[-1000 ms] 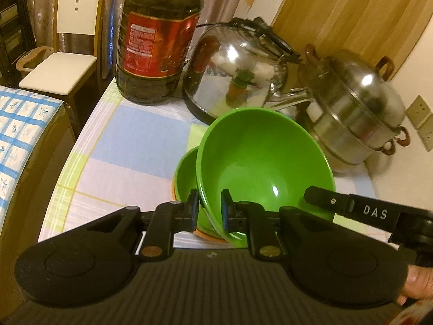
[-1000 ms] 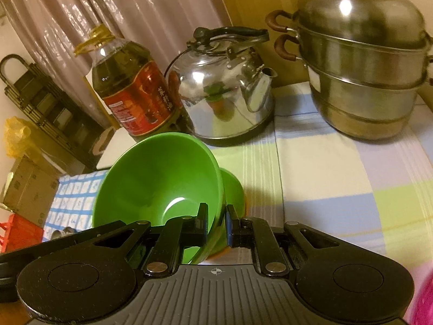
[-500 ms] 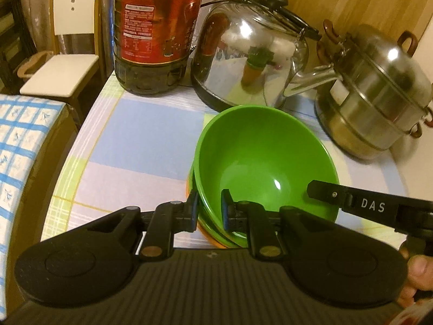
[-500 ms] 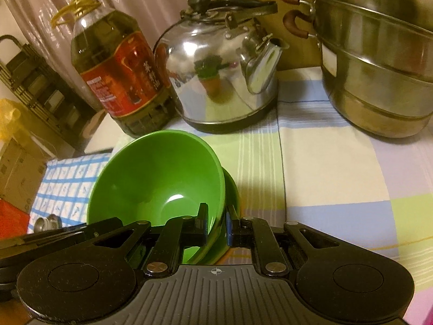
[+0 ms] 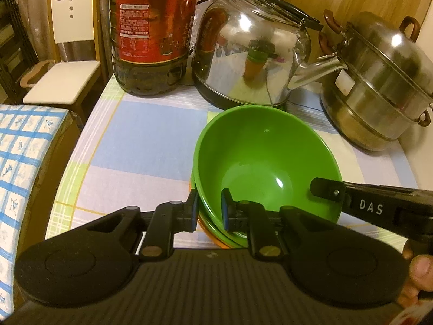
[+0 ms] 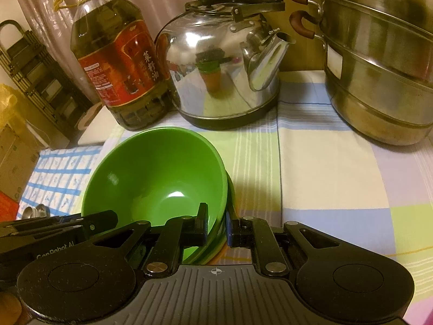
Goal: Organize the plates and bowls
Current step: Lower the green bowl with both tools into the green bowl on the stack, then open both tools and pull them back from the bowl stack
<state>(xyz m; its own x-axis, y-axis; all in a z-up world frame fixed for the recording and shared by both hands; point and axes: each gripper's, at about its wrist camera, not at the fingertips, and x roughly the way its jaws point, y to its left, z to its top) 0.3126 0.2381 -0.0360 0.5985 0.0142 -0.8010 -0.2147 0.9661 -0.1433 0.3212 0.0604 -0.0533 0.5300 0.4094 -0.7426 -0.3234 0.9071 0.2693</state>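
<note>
A big green bowl [image 5: 265, 162] [image 6: 154, 178] sits nested in a second green bowl [image 5: 232, 239] [image 6: 230, 195], which rests on an orange dish [image 5: 209, 234]. The stack stands on the checked tablecloth [image 5: 140, 140]. My left gripper [image 5: 209, 211] is shut on the near left part of the top bowl's rim, one pad inside and one outside. My right gripper [image 6: 216, 224] is shut on the rim's right side in the same way. Each gripper shows in the other's view: the right gripper [image 5: 322, 189] and the left gripper [image 6: 102, 220].
Behind the bowls stand a large oil bottle [image 5: 151, 27], a shiny steel kettle [image 5: 249, 54] and a stacked steel steamer pot [image 5: 379, 81]. A white chair [image 5: 65, 75] and a blue checked surface [image 5: 21, 149] lie to the left, past the table's edge.
Both grippers came down with the top green bowl. It was tilted above the lower bowl a second ago and now sits level inside it.
</note>
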